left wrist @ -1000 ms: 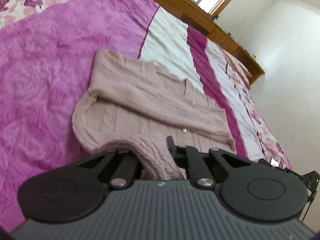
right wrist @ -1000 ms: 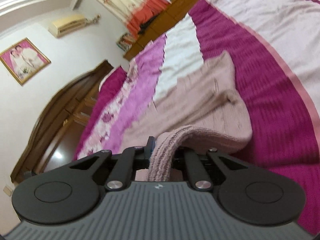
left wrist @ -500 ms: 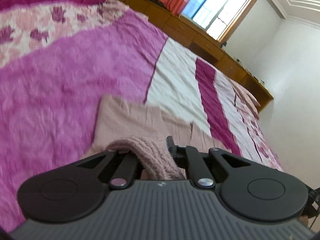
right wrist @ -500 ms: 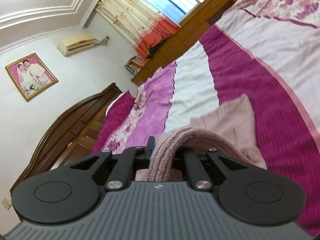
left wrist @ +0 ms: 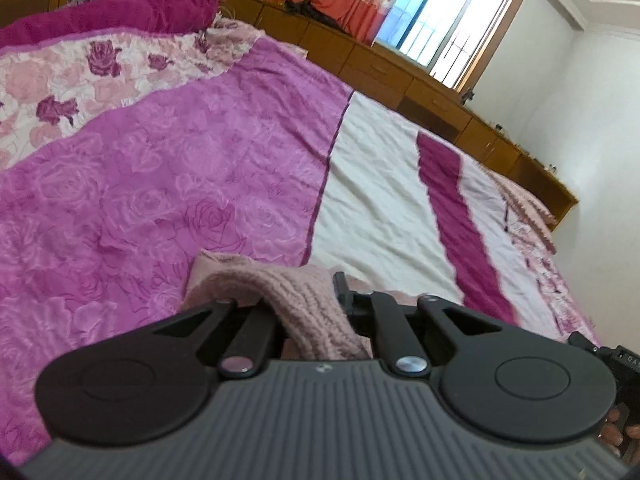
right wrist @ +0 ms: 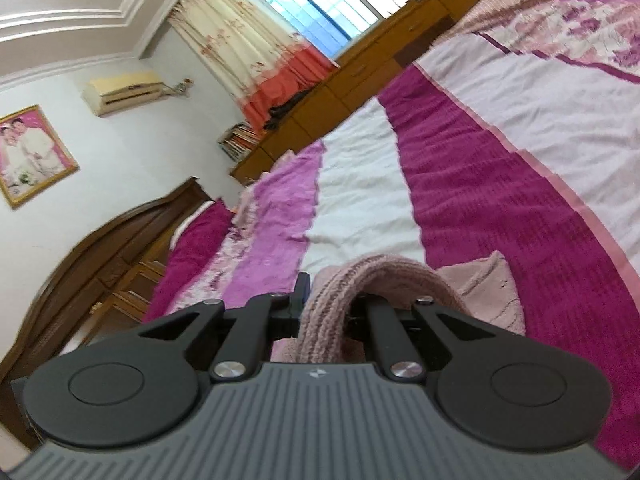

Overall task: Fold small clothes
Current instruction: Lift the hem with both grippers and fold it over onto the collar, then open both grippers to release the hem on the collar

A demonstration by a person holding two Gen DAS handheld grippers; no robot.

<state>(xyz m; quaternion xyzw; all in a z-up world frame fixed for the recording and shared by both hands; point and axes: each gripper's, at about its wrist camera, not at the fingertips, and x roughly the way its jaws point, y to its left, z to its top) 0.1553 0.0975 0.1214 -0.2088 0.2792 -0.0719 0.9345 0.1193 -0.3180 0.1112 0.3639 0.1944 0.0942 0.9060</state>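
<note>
Both wrist cams low, close, facing bedspread [left wrist: 240, 184], window.

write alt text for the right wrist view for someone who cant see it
The right gripper is shut on a bunched edge of a pale pink knit sweater, lifting it over a bed covered in magenta, white and floral pink bedding. Behind the bed are a curtained window, low wooden cabinets and a framed photo.

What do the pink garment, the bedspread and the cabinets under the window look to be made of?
Pink garment: chunky knit, probably wool or acrylic yarn; raised ribbed stitches, matte and fuzzy.
Bedspread: woven or quilted fabric with a slight sheen; embossed rose pattern, creases. Fibre unclear.
Cabinets: wood or wood veneer, semi-gloss brown; panelled drawer fronts.
</note>
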